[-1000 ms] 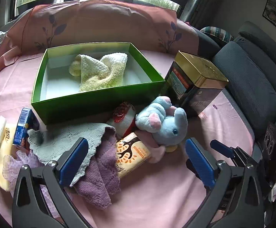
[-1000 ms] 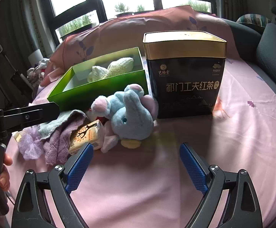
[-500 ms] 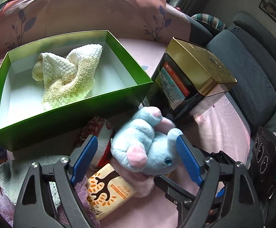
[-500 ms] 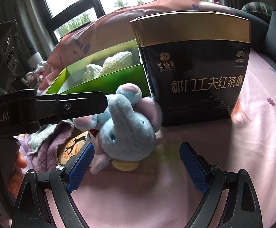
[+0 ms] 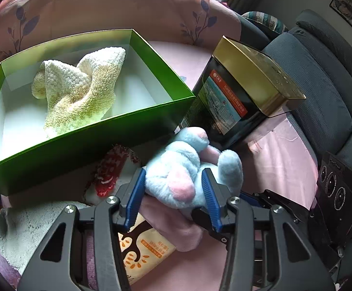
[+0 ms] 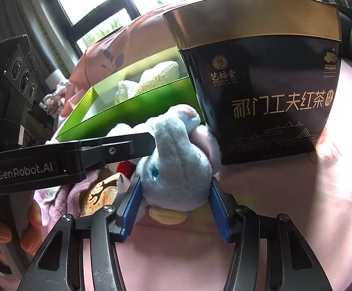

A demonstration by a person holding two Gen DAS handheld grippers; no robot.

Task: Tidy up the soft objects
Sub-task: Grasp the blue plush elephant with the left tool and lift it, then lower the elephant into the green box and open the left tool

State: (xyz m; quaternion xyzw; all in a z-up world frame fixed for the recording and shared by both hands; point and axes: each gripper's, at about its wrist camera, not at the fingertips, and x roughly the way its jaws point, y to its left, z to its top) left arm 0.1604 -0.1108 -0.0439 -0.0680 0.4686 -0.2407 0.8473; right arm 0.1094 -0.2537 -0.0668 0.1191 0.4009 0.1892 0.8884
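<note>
The plush elephant (image 5: pixel 188 169) lay on the pink bedspread (image 6: pixel 297 206), hard against the foot of the black tea tin (image 6: pixel 268 92) and just in front of the green box (image 5: pixel 91 140), and both tools had it. Our left hand-held gripper (image 5: pixel 173 196) was pinching the toy's head end between its blue pads, where half a second earlier the jaws had been spread around it without squeezing. Our right hand-held gripper (image 6: pixel 174 206) had likewise narrowed from wide open to pressing the toy's body from either side, just above its yellow foot. A second before that, both tools had hung back from the pile with open jaws.

We judged that the reach was over and a two-handed hold was made, so the next step would be the lift into the box. The plush gave under the pads, so the hold looked soft rather than firm.

Around the toy lay a red-and-white knitted piece (image 5: pixel 110 172), an orange snack packet (image 5: pixel 142 249) partly under it, and a grey cloth (image 5: pixel 23 225) over a purple one toward the left. In the box a cream towel (image 5: pixel 79 89) already rested, leaving room beside it.
</note>
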